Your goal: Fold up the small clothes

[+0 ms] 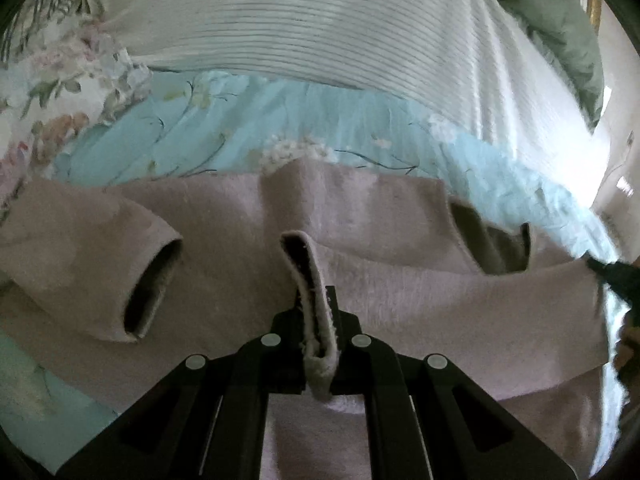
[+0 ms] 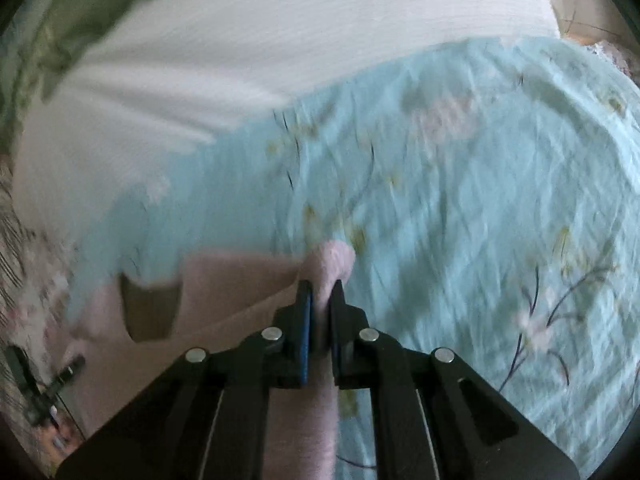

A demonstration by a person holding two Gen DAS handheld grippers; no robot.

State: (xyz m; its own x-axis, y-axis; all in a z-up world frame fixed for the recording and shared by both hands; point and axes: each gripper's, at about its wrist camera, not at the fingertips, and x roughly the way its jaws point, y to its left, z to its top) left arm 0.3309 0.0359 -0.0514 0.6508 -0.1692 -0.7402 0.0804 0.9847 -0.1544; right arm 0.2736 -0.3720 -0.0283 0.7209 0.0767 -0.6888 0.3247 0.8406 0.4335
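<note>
A small pink fuzzy sweater (image 1: pixel 400 280) lies spread on a light blue floral bedsheet (image 1: pixel 340 128). My left gripper (image 1: pixel 318 308) is shut on a fold of the sweater's edge, which stands up between its fingers. A sleeve opening (image 1: pixel 152 284) lies to the left and another dark opening (image 1: pixel 488 240) to the right. My right gripper (image 2: pixel 320 300) is shut on another edge of the same sweater (image 2: pixel 240 292), at the sweater's right side. Its black tip shows at the right edge of the left wrist view (image 1: pixel 616 276).
A white ribbed blanket (image 1: pixel 320 20) lies across the bed beyond the sweater, with green fabric (image 1: pixel 560 28) at its far end. The blue sheet (image 2: pixel 480 200) stretches to the right of the sweater. A floral cover (image 1: pixel 60 80) lies at the left.
</note>
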